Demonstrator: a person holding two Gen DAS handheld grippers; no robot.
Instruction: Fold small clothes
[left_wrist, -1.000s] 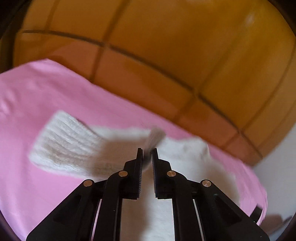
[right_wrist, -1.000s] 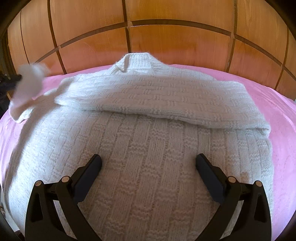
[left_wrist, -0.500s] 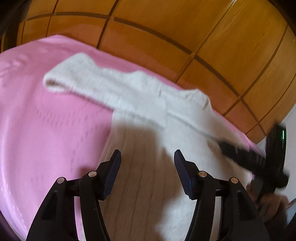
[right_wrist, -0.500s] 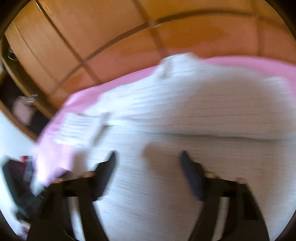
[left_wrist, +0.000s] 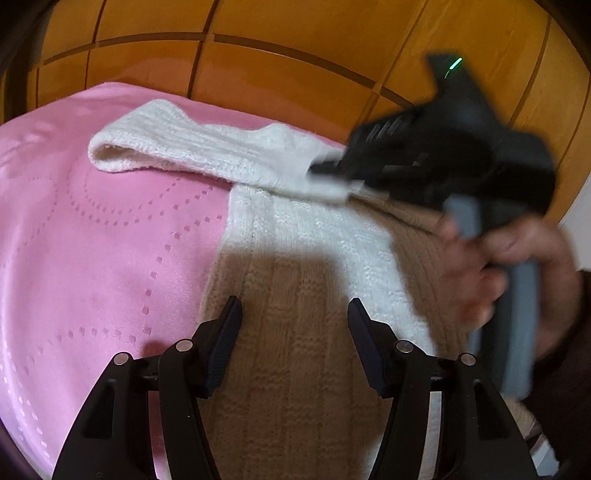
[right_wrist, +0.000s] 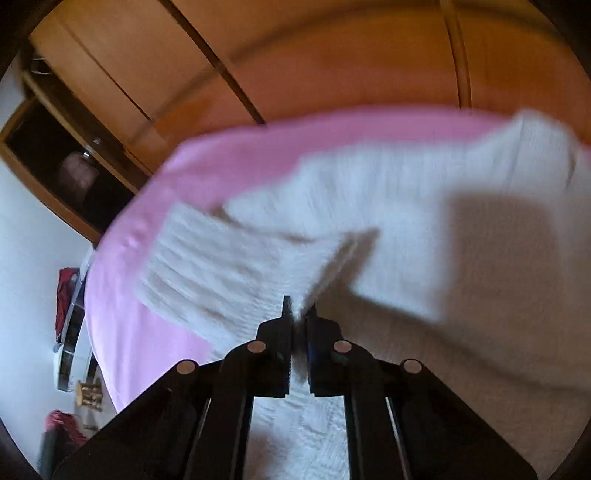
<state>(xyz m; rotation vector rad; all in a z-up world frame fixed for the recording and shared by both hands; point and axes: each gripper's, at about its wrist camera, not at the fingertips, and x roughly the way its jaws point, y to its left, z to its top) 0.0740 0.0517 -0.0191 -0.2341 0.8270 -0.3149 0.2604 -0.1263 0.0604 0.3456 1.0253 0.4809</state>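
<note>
The white cable-knit sweater (left_wrist: 295, 288) is lying on the pink bedspread (left_wrist: 103, 258). The right gripper (right_wrist: 299, 314) is pinching its sleeve (right_wrist: 207, 266); the left gripper (left_wrist: 293, 332) is hovering spread, empty. Carrying the sleeve low and flat should be avoiding bunching.

A white knitted sweater (left_wrist: 295, 332) is spread flat on a pink bedcover (left_wrist: 92, 258), near its far edge. One sleeve (left_wrist: 177, 147) is laid out sideways over the cover. A fold of the knit (right_wrist: 332, 266) is pinched and lifted slightly.
</note>
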